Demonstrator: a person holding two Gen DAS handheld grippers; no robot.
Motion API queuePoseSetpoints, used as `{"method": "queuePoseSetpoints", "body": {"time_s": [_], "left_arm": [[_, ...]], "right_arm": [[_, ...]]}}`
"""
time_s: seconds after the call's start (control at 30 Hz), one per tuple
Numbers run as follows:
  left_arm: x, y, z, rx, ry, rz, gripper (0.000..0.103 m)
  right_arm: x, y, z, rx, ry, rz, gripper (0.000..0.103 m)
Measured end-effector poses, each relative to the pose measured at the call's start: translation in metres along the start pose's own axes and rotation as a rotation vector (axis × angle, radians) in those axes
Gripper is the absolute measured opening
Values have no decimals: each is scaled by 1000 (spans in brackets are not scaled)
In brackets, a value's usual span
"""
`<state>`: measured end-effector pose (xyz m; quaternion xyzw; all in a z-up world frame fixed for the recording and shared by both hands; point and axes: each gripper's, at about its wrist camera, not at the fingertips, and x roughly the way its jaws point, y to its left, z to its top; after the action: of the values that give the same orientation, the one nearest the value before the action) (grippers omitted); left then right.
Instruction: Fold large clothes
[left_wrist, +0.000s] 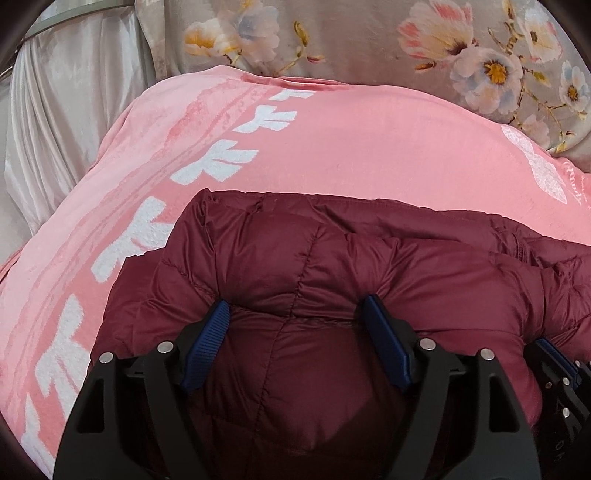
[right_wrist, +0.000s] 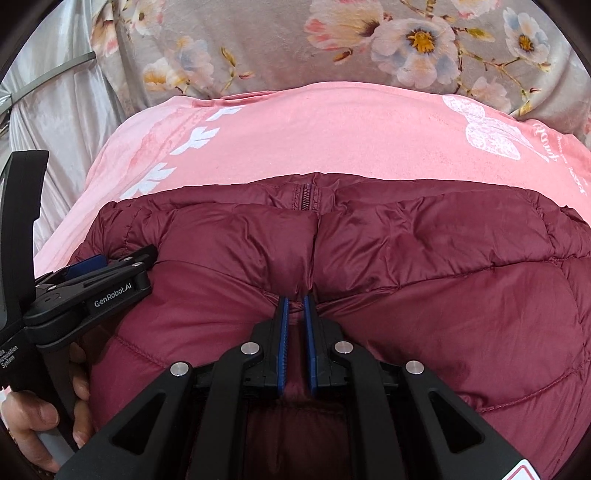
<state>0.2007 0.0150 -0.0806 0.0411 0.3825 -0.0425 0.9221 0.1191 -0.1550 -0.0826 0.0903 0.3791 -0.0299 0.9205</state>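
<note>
A maroon quilted puffer jacket (left_wrist: 332, 258) lies folded on a pink blanket (left_wrist: 332, 140); in the right wrist view the jacket (right_wrist: 443, 277) shows its zipper (right_wrist: 306, 197) at the far edge. My left gripper (left_wrist: 297, 304) is open, its blue-padded fingers (left_wrist: 384, 339) pressed down on the jacket's puffy fabric. My right gripper (right_wrist: 295, 301) is shut on a pinch of jacket fabric at the central seam. The left gripper also shows at the left of the right wrist view (right_wrist: 92, 273), held by a hand (right_wrist: 40, 417).
The pink blanket (right_wrist: 332, 140) with white prints covers the surface. Behind it lies a grey floral cover (left_wrist: 369, 40), also in the right wrist view (right_wrist: 258, 44). A silvery satin cloth (left_wrist: 66, 122) hangs at the left.
</note>
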Motion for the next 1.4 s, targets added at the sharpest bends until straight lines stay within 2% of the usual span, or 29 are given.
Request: {"method": "queuePoseSetpoints", "body": {"time_s": [0.47, 0.6, 0.7, 0.77, 0.8, 0.83, 0.93, 1.0, 1.03, 1.1, 1.17, 1.27, 1.3, 1.37, 1.4], "left_arm": [[-1, -3, -3, 15, -12, 29, 74], [-4, 2, -3, -6, -21, 2, 75], [-19, 29, -4, -104, -27, -110, 75], [-37, 58, -8, -195, -18, -155, 75], [-48, 75, -12, -233, -17, -164, 77], [-56, 87, -15, -253, -14, -157, 85], [-73, 138, -34, -309, 7, -102, 90], [-66, 160, -48, -346, 72, -94, 92], [-58, 171, -58, -383, 112, -121, 92], [-47, 183, -75, -473, 169, -199, 92], [-54, 180, -78, -461, 123, -197, 92], [-54, 161, -75, -422, 142, -274, 92], [-53, 154, -73, -404, 149, -309, 89], [-54, 138, -70, -374, 158, -340, 67], [-54, 132, -68, -357, 163, -349, 49]], "right_arm": [[0, -1, 0, -5, -1, 6, 8], [0, -3, 0, -1, -3, 13, 8], [-13, 4, -3, 7, 3, -10, 8], [-35, 11, -8, 2, -3, 9, 15], [-45, 17, -11, -7, 4, 19, 18], [-54, 23, -15, -21, 14, 30, 18], [-73, 36, -34, -44, 41, 83, 18], [-76, 40, -48, -30, 59, 113, 18], [-76, 43, -52, -29, 62, 110, 18], [-72, 47, -61, -37, 62, 88, 18], [-69, 49, -65, -44, 55, 73, 18], [-63, 48, -68, -38, 46, 76, 18], [-62, 46, -69, -31, 42, 83, 18], [-64, 40, -68, -3, 40, 102, 17], [-69, 37, -69, 16, 44, 109, 16]]}}
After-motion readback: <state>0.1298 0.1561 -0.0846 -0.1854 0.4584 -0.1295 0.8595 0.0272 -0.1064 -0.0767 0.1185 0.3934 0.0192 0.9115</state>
